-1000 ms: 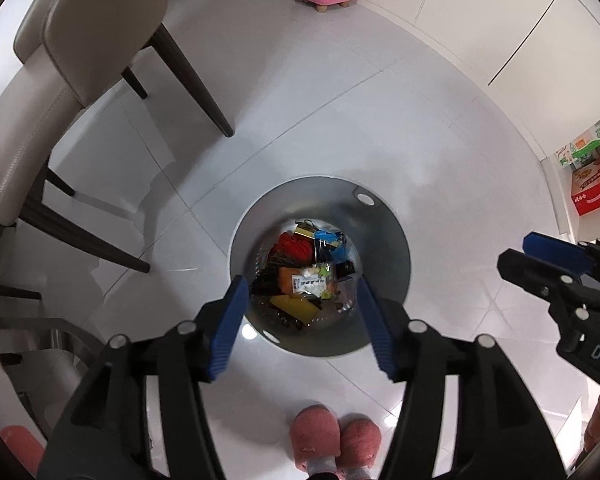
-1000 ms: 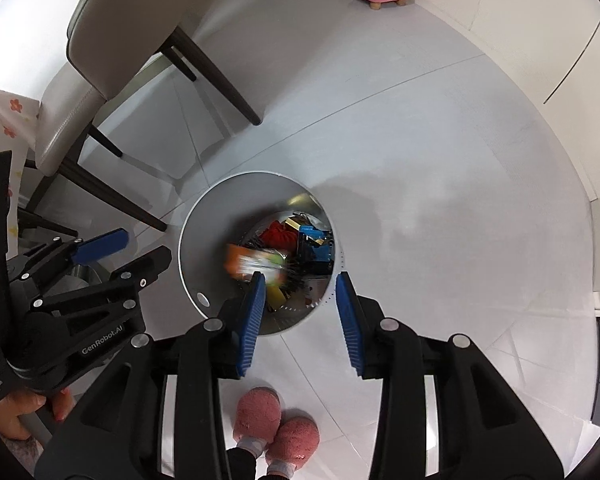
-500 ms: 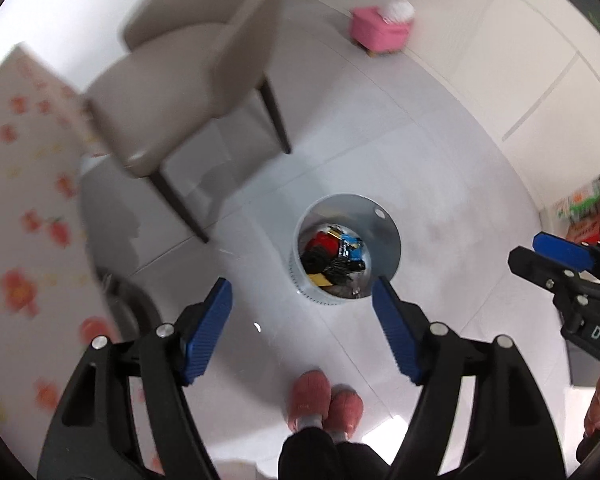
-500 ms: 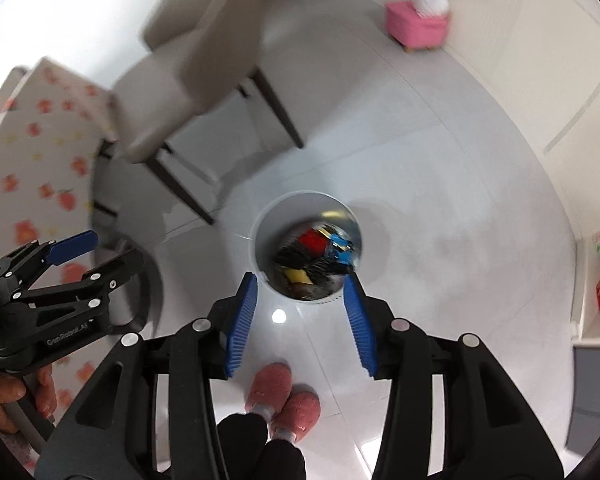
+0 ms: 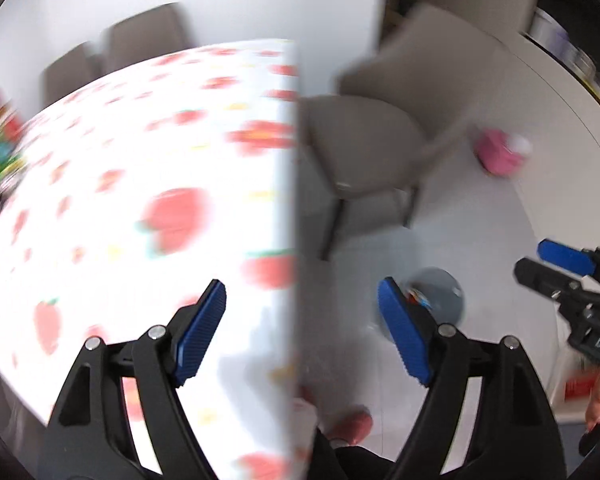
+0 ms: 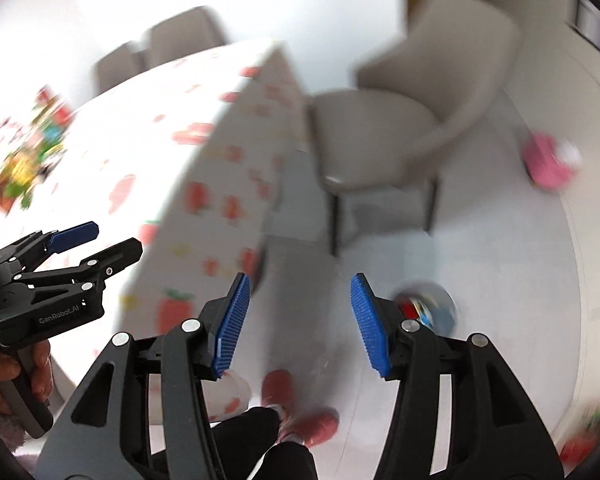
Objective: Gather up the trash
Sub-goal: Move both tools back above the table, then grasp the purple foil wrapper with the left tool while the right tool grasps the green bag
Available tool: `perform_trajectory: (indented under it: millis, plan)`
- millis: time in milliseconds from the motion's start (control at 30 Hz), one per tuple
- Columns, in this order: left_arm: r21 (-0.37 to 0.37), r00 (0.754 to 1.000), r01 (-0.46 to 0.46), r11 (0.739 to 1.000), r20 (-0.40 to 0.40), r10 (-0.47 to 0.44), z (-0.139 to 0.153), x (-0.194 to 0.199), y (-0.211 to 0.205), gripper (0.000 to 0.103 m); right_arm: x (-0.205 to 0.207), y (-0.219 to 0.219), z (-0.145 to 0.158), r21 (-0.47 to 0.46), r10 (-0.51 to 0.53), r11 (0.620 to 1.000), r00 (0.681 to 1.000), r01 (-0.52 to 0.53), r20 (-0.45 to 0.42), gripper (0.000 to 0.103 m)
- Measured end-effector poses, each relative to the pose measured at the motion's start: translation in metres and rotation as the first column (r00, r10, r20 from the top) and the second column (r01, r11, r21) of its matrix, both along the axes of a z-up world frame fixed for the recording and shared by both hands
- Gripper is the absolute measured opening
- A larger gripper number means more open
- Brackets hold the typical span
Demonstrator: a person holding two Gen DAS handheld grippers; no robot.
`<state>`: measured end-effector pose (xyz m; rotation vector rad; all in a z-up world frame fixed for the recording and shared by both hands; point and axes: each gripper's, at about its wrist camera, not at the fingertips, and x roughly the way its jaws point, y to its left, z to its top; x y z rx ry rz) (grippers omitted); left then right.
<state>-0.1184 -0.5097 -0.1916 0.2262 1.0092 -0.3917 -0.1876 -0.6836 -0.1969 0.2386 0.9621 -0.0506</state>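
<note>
Blurred tablecloth (image 5: 140, 184); trash bin (image 5: 440, 292) half-hidden.

A home dining room: a tabletop (image 5: 140, 168) under a strawberry-print cloth, grey upholstered chairs (image 6: 400, 148) at its edges, white tiled floor (image 6: 500, 248), a pink stool (image 6: 548, 162), a bin (image 5: 440, 294).

I see the counter (image 5: 140, 184) to my left, with a heap of trash (image 6: 28, 160) on its far left side. A chair (image 6: 380, 140) stands at its right edge, and the bin (image 5: 440, 296) sits on the floor (image 6: 500, 260) nearer me.
</note>
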Motion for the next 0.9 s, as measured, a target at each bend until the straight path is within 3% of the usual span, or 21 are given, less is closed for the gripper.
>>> perform_trajectory:
  millis: [133,367,467,700,900]
  plan:
    - [0.011,0.983,-0.182,0.983,0.031,0.181,0.016,0.014,0.088,0.078,0.045,0.067,0.023,-0.020,0.156,0.988,0.987,-0.156,0.038,0.051]
    - [-0.014,0.916,-0.395,0.918,0.070,0.395,0.033,0.058,0.232,0.078,0.113,0.180,0.046,-0.040,0.335,0.942,0.940,-0.333,0.070,0.051]
    - [-0.021,0.897,-0.435,0.900,0.081,0.435,0.037,0.092,0.288,0.078,0.144,0.236,0.055,-0.036,0.378,0.926,0.922,-0.376,0.086,0.051]
    - [0.004,0.880,-0.466,0.885,0.112,0.462,0.039,0.174,0.410,0.078,0.243,0.368,0.066,0.000,0.412,0.910,0.906,-0.414,0.098,0.051]
    - [-0.024,0.858,-0.501,0.865,0.119,0.500,0.038,0.241,0.484,0.078,0.327,0.461,0.075,-0.026,0.482,0.876,0.869,-0.482,0.114,0.051]
